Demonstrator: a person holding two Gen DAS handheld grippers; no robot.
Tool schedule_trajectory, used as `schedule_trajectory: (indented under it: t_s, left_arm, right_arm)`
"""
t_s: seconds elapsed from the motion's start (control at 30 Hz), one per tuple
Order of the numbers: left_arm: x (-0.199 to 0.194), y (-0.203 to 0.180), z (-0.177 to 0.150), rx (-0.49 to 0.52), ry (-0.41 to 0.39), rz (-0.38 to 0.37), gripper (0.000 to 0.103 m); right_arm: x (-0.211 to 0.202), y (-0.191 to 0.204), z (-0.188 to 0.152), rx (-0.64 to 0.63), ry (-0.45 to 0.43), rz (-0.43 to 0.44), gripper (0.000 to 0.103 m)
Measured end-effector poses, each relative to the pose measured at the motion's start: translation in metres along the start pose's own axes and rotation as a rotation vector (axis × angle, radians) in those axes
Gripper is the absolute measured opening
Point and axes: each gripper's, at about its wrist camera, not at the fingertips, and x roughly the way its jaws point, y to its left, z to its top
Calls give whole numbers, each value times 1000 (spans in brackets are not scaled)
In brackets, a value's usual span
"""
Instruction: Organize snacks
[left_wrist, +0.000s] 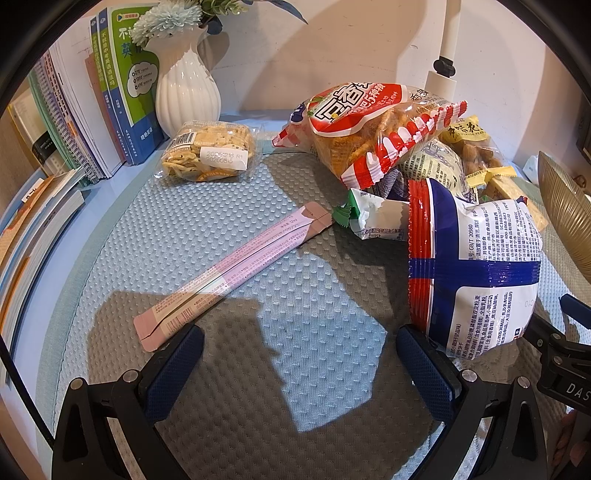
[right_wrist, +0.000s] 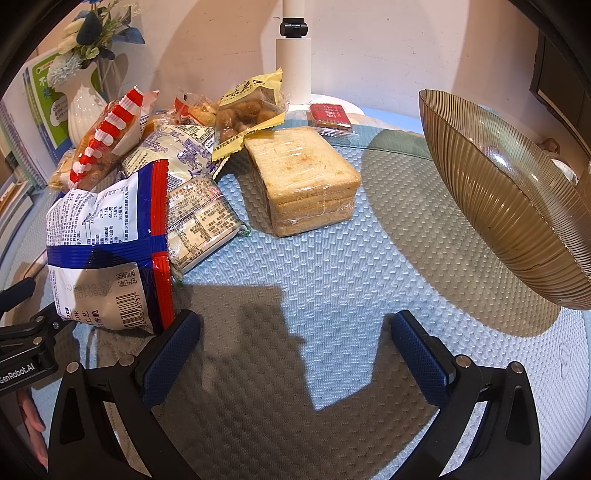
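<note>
The left gripper (left_wrist: 299, 345) hovered low over the bench with its two blue, dimple-textured fingers spread wide and nothing between them; the right gripper (right_wrist: 295, 328) hung the same way, spread and empty, above the quilted blue mat (right_wrist: 332, 266) that covered the bench. Just beside the left gripper's left finger lay the near end of a long, flat pink stick sachet (left_wrist: 236, 269), running diagonally away across the mat. By its right finger sat a puffy white bag with blue bands and a red crimped edge (left_wrist: 476, 266), the nearest piece of a loose heap of snacks; the same bag (right_wrist: 110, 243) lay by the right gripper's left finger. Behind it in the heap were a small green-and-white packet (left_wrist: 373, 218), a clear bag of orange crisps with a red-and-white striped seam (left_wrist: 373, 129), and a yellow-labelled bag of brown nuts (right_wrist: 247, 114). Apart from the heap, a clear pack of pale crackers (left_wrist: 208, 151) rested near a ribbed white vase (left_wrist: 186, 81) holding artificial flowers, with a row of books (left_wrist: 107, 92) beside it. In the right view, one block of sandwich slices wrapped in clear film (right_wrist: 306, 181) lay on the mat, one small red packet (right_wrist: 330, 114) behind it, and a ribbed, amber glass bowl (right_wrist: 509, 199) stood tilted at the right.
</note>
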Motion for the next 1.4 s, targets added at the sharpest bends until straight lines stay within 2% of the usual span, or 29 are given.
schedule_trajectory:
  t_s: [0.53, 0.7, 0.97, 1.07, 1.2, 1.27, 1.4]
  left_arm:
    - [0, 0, 0, 3, 1, -4, 103]
    - [-1, 1, -6, 38, 10, -31, 103]
    - [-23, 20, -29, 106, 13, -94, 103]
    - [-27, 28, -32, 101, 21, -112, 103]
    - [-30, 52, -20, 50, 39, -115, 103]
    - [-34, 69, -7, 18, 16, -114, 103]
    - [-34, 87, 15, 38, -13, -75, 103]
  right_arm:
    - [-1, 0, -1, 3, 1, 1, 103]
    - [-9, 0, -9, 9, 5, 2, 103]
    - [-32, 4, -36, -12, 7, 30, 103]
    - [-42, 3, -43, -8, -1, 79, 103]
    - [-55, 2, -41, 64, -7, 255, 103]
    - [-61, 7, -35, 90, -21, 322, 103]
    - [-68, 34, -18, 40, -63, 364, 103]
